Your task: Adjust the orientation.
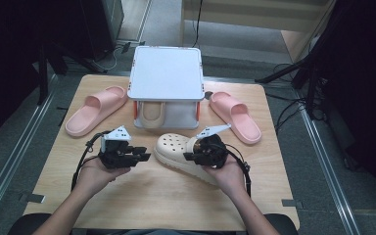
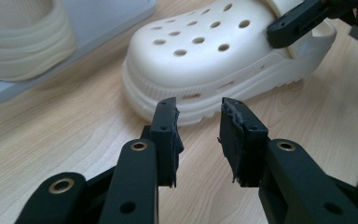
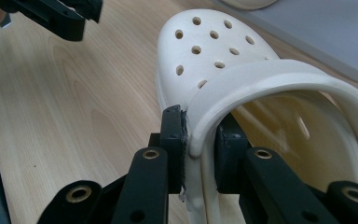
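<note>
Nearest you: your right claw (image 3: 200,140) is clamped on the near rim of the cream clog (image 1: 186,152), where the heel strap meets the side wall; one pad outside, one inside.
Clog: it lies near the middle of the desk (image 1: 142,196), toe pointing left and far, sole on the wood, just near of the white shoe rack (image 1: 165,73).
Left claw: your left claw (image 2: 198,135) holds nothing, jaws partly apart, low over the desk just left of the clog's toe and aimed at its sole edge.
Risk, grip: you hold a thin, springy rim at one end only. Lift from there and the toe may sag, swing or peel out of the pads.
Risk, left side: if the left claw pushes in before it closes, it could shove the toe and twist the clog against your right grip.
In the way: a second cream clog (image 1: 152,113) already sits in the rack's lower bay, so that bay looks tight.
Around: one pink slide (image 1: 95,110) lies far left and another pink slide (image 1: 236,116) far right, both clear of your hands.
</note>
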